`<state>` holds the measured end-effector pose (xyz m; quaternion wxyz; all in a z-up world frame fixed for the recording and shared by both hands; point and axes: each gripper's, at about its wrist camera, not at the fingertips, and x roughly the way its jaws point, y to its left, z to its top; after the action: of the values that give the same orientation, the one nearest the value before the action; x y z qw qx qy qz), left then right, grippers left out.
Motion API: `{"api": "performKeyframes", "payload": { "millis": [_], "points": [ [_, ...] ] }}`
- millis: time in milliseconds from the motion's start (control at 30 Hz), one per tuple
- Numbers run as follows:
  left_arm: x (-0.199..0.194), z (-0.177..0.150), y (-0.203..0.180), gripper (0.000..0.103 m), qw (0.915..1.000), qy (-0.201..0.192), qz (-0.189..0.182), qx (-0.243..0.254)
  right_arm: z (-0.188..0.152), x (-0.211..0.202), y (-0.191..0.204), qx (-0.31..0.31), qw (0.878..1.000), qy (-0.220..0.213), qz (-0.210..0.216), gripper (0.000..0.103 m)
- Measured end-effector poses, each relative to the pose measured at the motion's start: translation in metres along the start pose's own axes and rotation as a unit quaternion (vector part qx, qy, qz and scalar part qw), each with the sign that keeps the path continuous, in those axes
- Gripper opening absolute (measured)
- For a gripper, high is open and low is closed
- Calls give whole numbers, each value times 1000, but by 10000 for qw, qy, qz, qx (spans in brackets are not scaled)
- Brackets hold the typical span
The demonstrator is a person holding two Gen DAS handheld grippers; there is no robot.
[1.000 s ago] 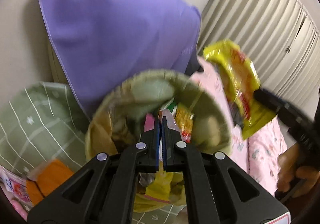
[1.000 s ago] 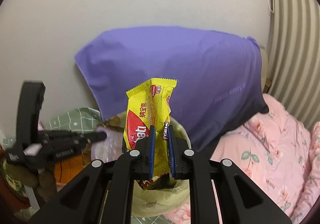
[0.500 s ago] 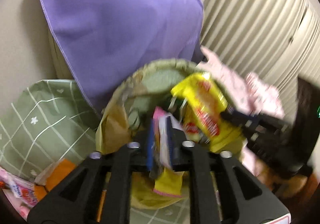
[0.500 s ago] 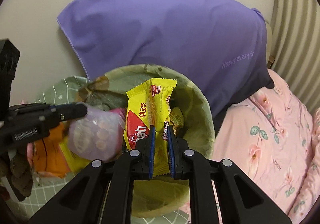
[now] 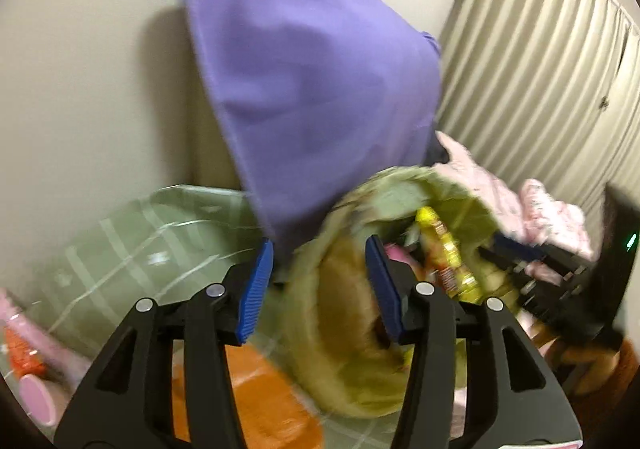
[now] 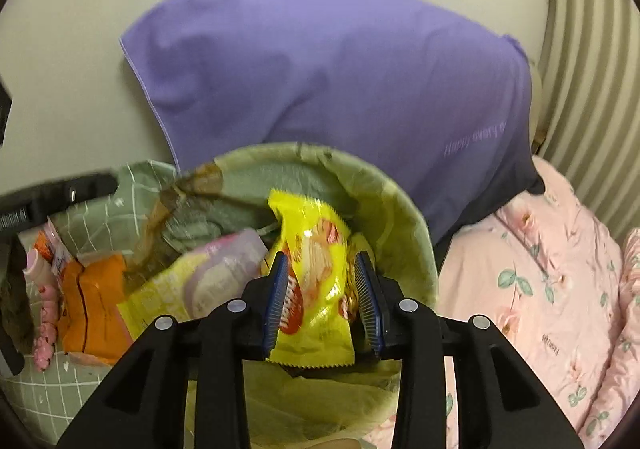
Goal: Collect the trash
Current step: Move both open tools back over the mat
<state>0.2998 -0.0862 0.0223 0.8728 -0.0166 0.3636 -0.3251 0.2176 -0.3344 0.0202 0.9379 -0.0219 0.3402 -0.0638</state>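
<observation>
Bedding covers everything around the bin (image 6: 404, 233): a green checked sheet (image 6: 108, 217) on its left, a pink floral quilt (image 6: 560, 281) on its right, and a big purple pillow (image 6: 340, 81) propped against the pale wall behind it. Ribbed curtains (image 5: 532, 61) hang in the corner past the pillow.

The bin is round, lined with a yellow-green bag whose edge folds over the rim. Inside it lies a pale pink-and-white wrapper (image 6: 224, 269) against the left wall, with more crumpled packaging underneath that is too blurred to name. A yellow snack packet (image 6: 316, 273) stands upright over the bin's mouth, its lower edge hanging just above the liner.

On the sheet left of the bin sits an orange packet (image 6: 92, 301), and just beyond that a small pink tube and a few pink bits I cannot make out.

The right gripper (image 6: 322, 301) reaches over the bin's near rim, jaws parted wide, blue pads either side of the yellow packet; the left pad looks to touch it, the right stands off, so nothing is pinched. The left gripper (image 5: 320, 285) hovers at the bin's left rim, tilted and blurred, jaws spread wide and holding nothing, with the sheet and the bin's edge showing between its pads.
</observation>
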Motion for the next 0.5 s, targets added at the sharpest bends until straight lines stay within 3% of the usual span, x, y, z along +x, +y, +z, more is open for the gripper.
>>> {"api": "performKeyframes", "payload": {
  "millis": [167, 300, 433, 500],
  "points": [
    [-43, -27, 24, 52, 9985, -247, 492, -80, 11, -15, 19, -54, 9978, -344, 567, 35],
    [-90, -58, 52, 52, 9938, -442, 899, -478, 12, -25, 50, -354, 9939, -518, 911, 35],
    [-137, -89, 89, 53, 9822, -619, 1503, -939, 13, -30, 80, -407, 9879, -632, 1360, 36],
    [-155, -102, 117, 53, 9690, -747, 1769, -1557, 14, -31, 97, -362, 9817, -631, 1761, 47]
  ]
}}
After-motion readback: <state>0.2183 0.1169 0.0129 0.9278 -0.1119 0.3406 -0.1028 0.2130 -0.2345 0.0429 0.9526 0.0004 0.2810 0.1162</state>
